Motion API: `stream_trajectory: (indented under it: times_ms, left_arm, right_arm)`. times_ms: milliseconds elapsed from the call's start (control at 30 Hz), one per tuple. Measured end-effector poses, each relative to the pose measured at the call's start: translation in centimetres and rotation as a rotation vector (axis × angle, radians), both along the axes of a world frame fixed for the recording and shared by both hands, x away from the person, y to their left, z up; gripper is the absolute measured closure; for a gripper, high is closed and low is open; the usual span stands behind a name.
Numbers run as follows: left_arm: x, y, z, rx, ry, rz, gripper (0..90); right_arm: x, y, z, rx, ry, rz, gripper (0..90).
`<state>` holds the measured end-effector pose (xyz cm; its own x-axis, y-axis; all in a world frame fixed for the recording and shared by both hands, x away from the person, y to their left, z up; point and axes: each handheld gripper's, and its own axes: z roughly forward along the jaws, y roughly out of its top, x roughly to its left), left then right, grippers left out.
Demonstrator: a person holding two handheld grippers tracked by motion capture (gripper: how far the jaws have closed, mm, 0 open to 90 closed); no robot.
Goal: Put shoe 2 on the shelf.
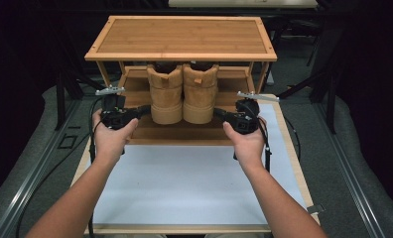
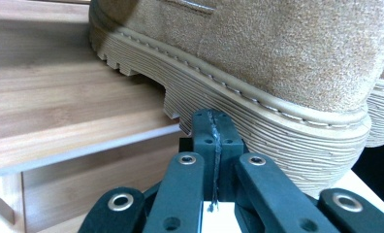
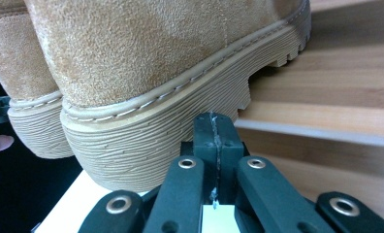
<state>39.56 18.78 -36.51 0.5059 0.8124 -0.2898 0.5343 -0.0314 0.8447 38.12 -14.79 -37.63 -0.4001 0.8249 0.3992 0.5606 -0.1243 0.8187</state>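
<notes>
A pair of tan suede boots stands heels toward me on the lower shelf (image 1: 179, 133) of a wooden rack. The left boot (image 1: 165, 94) and the right boot (image 1: 200, 91) touch side by side. My left gripper (image 1: 146, 110) is shut with nothing between its jaws, its tip against the outer side of the left boot's ribbed sole (image 2: 277, 141). My right gripper (image 1: 217, 113) is shut and empty too, its tip at the outer side of the right boot's sole (image 3: 146, 141). In the gripper views the left gripper (image 2: 213, 116) and right gripper (image 3: 213, 119) sit just under the heels, which overhang the shelf's front edge.
The rack's top board (image 1: 180, 37) overhangs the boots from above. A white mat (image 1: 184, 183) covers the table between the rack and me. Dark frame legs and grey floor surround the table on both sides.
</notes>
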Motion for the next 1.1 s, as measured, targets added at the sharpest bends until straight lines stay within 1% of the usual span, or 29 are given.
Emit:
stream_trajectory:
  times_ms: [133,167,200,367,433,467,533,633,667,733,767,900,933,1000,1067,1100]
  left_arm:
    - [0.5,-0.3,-0.1,0.006,0.004,0.008,90.0]
    - [0.7,-0.4,-0.1,0.009,0.003,0.014,90.0]
    - [0.9,-0.5,-0.2,0.011,0.002,0.020,90.0]
    - [1.9,-0.7,-0.7,0.001,0.010,0.035,90.0]
    - [2.3,-0.9,-1.0,0.000,0.017,0.041,90.0]
    - [2.5,-0.9,-1.2,-0.001,0.017,0.047,90.0]
    - [2.8,-0.9,-1.4,-0.011,0.022,0.048,90.0]
    - [3.1,-1.2,-1.6,-0.004,0.025,0.052,90.0]
    - [3.3,-1.3,-1.7,-0.002,0.028,0.057,90.0]
    - [3.4,-1.3,-1.8,0.008,0.028,0.071,90.0]
    - [3.5,-1.2,-1.9,0.001,0.028,0.073,90.0]
    - [3.9,-1.1,-2.0,-0.007,0.030,0.078,90.0]
    - [4.0,-1.2,-2.0,-0.011,0.031,0.082,90.0]
    - [4.1,-1.0,-2.0,-0.018,0.033,0.077,90.0]
    - [4.1,-1.0,-2.0,-0.013,0.034,0.074,90.0]
    - [4.0,-1.0,-2.0,-0.004,0.028,0.075,90.0]
  right_arm:
    - [0.6,-0.1,0.1,-0.012,-0.002,-0.013,90.0]
    - [0.8,-0.1,0.0,-0.017,0.004,-0.013,90.0]
    - [0.9,-0.1,-0.1,-0.010,-0.003,-0.019,90.0]
    - [1.9,0.1,-0.3,-0.030,0.002,-0.041,90.0]
    - [2.3,0.2,-0.5,-0.041,0.006,-0.064,90.0]
    - [2.5,0.2,-0.6,-0.041,0.017,-0.054,90.0]
    - [2.9,0.2,-0.8,-0.038,0.022,-0.058,90.0]
    - [3.4,0.3,-1.1,-0.038,0.014,-0.086,90.0]
    - [3.4,0.2,-1.1,-0.042,0.030,-0.077,90.0]
    - [3.7,0.3,-1.3,-0.041,0.037,-0.082,90.0]
    - [3.7,0.3,-1.3,-0.044,0.039,-0.080,90.0]
    - [4.1,0.6,-1.4,-0.048,0.037,-0.090,90.0]
    - [4.2,0.5,-1.4,-0.041,0.039,-0.090,90.0]
    - [4.3,0.6,-1.4,-0.041,0.039,-0.087,90.0]
    - [4.3,0.7,-1.4,-0.052,0.036,-0.087,90.0]
    - [4.2,0.8,-1.4,-0.056,0.030,-0.089,90.0]
